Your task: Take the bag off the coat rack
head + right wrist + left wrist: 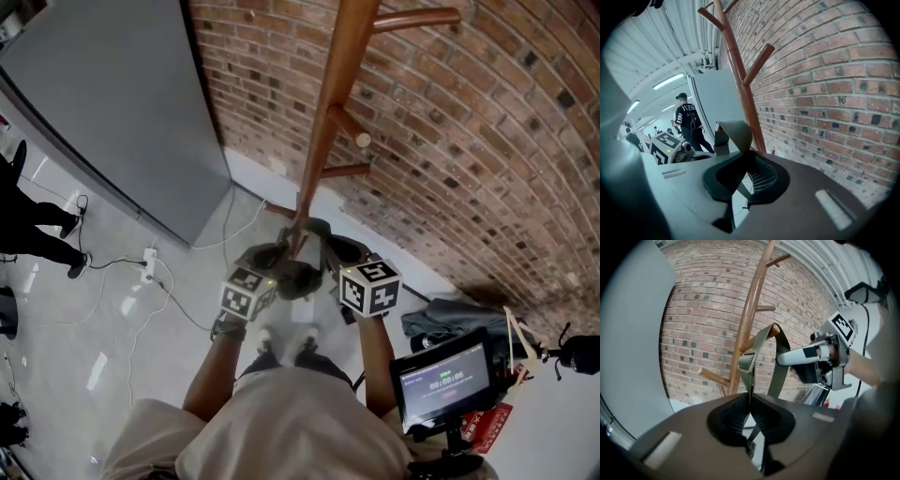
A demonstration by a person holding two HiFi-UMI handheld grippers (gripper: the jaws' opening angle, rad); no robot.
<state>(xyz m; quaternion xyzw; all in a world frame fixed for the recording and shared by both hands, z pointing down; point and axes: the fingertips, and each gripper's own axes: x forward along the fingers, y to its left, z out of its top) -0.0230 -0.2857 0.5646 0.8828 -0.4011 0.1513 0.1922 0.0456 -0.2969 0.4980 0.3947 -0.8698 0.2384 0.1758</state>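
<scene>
The job is at its start, by my reading: both tools have hold of the bag's strap [759, 341], but the bag is not yet off the coat rack [323, 122]. The left hand-held gripper [750, 401] is pressed together on the olive webbing just in front of the rack's pole. The right hand-held gripper [745, 164] pinches a folded run of the same strap, close beside the pole on its other side. From the left grip the strap rises to a low peg [774, 326] of the rack, loops over its tip and drops again, so the peg is carrying it.

What is left is to lift that loop clear of the peg's end and carry the bag away from the rack.

The bag [300, 278] itself seems to be the dark bulk hanging against the foot of the rack, between the two tools. I cannot tell whether it is open or closed, and nothing of its contents shows
</scene>
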